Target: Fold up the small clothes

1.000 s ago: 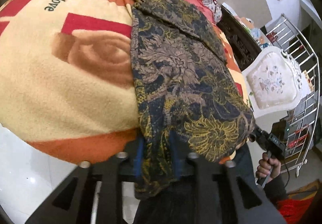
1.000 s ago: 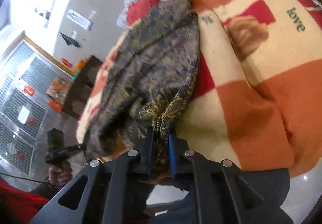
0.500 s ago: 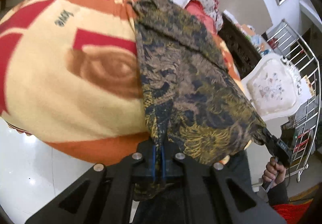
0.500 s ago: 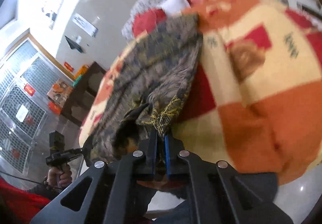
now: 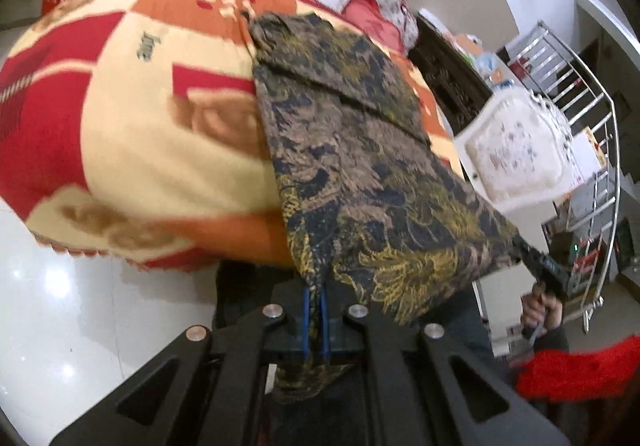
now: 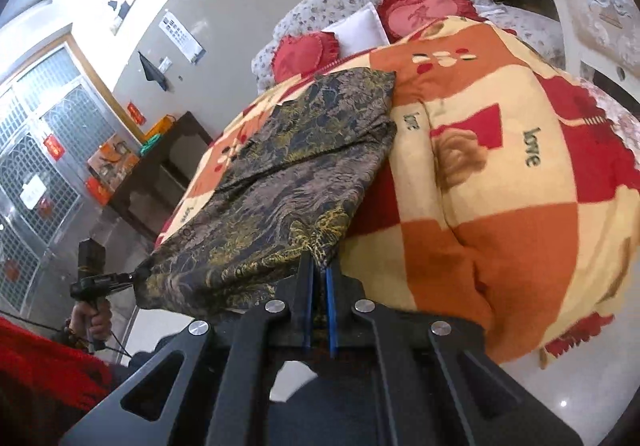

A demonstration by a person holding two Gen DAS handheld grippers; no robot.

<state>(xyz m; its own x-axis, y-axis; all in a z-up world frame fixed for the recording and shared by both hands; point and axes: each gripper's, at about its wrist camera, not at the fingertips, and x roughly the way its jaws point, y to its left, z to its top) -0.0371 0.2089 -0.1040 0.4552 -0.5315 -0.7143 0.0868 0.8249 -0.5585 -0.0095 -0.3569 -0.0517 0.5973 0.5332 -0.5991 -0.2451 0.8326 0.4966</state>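
**Both grippers clamped on the near hem of a patterned garment over the "love" blanket**

The only writing that could be read was the word "love", printed in dark letters on the blanket [image 5: 132, 133]: once in the left wrist view and twice in the right wrist view. Red notices on the barred door [image 6: 36, 181] in the right wrist view were too small to make out.

The garment [image 5: 360, 149], dark with gold and tan floral print, lay on the blanket with its long axis running from the near edge of the blanket away toward the red heart-shaped cushions [image 6: 304, 53] at the far end. Its far part rested flat on the blanket; its near hem was raised off the blanket's near edge, stretched between the two grippers.

The left gripper [image 5: 315, 292] had its jaws closed tight on one near corner of the garment, cloth hanging below the blue pads. The right gripper [image 6: 319, 273] was likewise closed on the other near corner.

Each view showed the other gripper at the far corner of the hem, with the hand [image 5: 540, 310] holding it. Only the left wrist view showed the white padded chair [image 5: 516, 153] and the metal rack [image 5: 592, 125] beyond the blanket; only the right wrist view showed the dark cabinet [image 6: 160, 165] beyond it.
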